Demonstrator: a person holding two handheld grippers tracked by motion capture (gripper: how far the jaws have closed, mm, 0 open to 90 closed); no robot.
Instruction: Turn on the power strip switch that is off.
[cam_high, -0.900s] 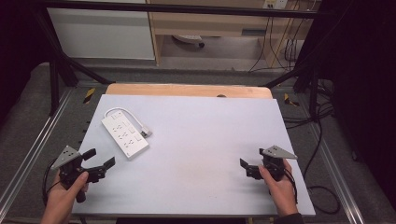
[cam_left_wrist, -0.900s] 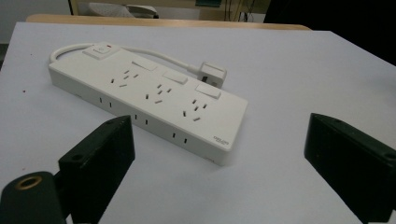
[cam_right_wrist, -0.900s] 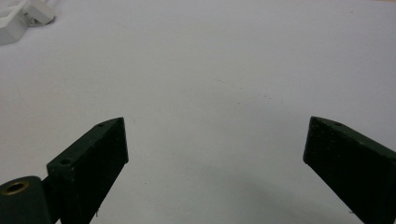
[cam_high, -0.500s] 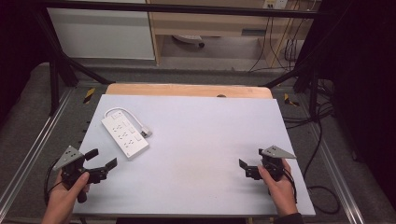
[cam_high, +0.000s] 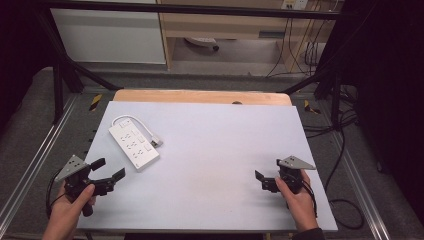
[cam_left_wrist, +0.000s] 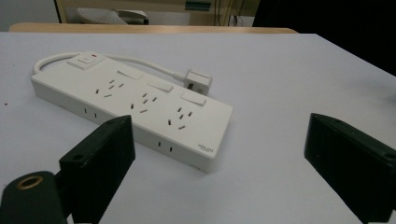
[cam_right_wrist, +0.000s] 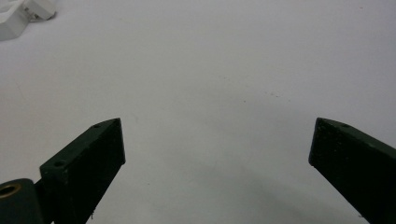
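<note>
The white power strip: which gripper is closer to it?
Left. The left gripper sits just in front of the power strip, jaws open; the right gripper is far across the table.

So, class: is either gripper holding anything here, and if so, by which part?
Nothing is held. The left gripper and right gripper both have open, empty jaws; the power strip lies untouched on the table.

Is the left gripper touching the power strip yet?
Apart. The high view shows bare table between the left gripper and the power strip; the left gripper view shows its open jaws short of the strip.
</note>
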